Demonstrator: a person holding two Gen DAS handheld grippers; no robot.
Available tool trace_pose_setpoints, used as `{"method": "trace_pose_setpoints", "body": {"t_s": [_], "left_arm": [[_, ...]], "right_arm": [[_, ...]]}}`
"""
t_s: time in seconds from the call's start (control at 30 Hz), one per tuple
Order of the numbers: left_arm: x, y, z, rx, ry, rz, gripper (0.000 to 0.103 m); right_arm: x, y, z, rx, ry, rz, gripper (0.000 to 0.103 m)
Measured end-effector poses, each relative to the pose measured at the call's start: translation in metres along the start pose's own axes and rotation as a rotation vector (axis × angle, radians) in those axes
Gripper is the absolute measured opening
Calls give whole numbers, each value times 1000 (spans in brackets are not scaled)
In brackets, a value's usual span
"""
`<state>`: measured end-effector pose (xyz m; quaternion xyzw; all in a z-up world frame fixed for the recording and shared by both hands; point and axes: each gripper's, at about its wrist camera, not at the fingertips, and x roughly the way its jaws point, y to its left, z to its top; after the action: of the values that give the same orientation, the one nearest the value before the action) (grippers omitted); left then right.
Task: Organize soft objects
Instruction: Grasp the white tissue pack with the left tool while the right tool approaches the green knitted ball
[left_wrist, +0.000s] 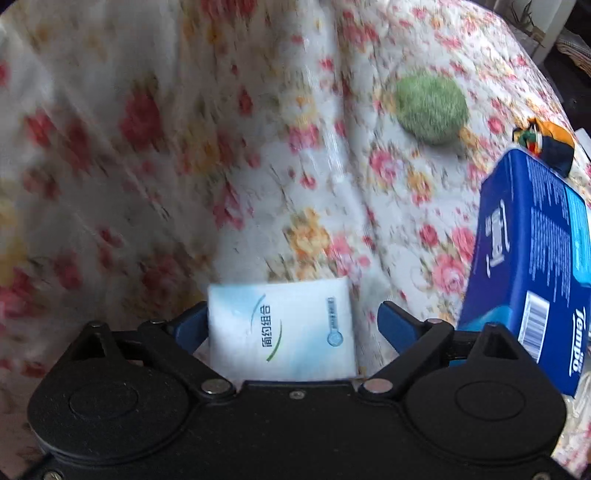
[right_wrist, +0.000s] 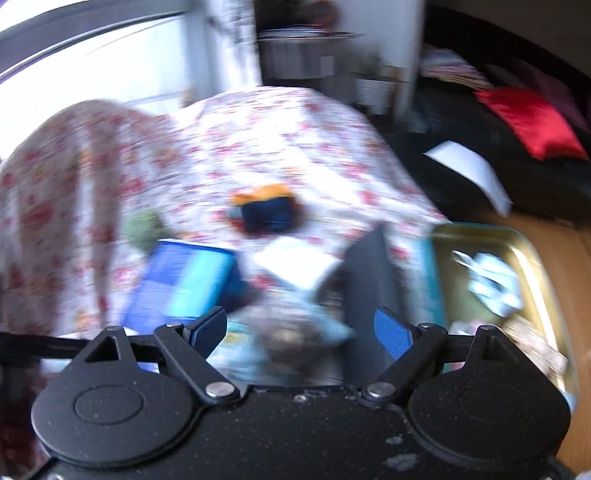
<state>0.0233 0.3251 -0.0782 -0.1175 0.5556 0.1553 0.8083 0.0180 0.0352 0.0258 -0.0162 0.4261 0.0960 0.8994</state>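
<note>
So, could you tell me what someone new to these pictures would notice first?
The floral quilt fills nearly the whole left wrist view, with a fuzzy green ball lying on it at the upper right. A white tissue pack sits between the fingers of the left gripper, and a blue Tempo box stands tilted at the right edge. In the blurred right wrist view, a gold tray of odds and ends sits at right.

Left claw (left_wrist: 291, 325): jaws apart, white tissue pack (left_wrist: 280, 328) between them
Right side: blue Tempo box (left_wrist: 528, 269)
Quilt (left_wrist: 184, 147): green ball (left_wrist: 430, 107)
</note>
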Motion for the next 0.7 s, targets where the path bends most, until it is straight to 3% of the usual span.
{"method": "trace_pose_setpoints", "body": {"t_s": [0.07, 0.23, 0.53, 0.7], "left_arm": [[9, 3, -3, -16, 51, -34, 97], [12, -1, -2, -28, 82, -20, 99], [22, -2, 14, -76, 175, 7, 100], [26, -1, 22, -98, 221, 12, 100]], "right_arm": [[6, 27, 9, -61, 2, 31, 88], [20, 81, 30, -169, -41, 53, 100], [88, 130, 72, -127, -1, 93, 98], [119, 151, 81, -171, 1, 79, 98]]}}
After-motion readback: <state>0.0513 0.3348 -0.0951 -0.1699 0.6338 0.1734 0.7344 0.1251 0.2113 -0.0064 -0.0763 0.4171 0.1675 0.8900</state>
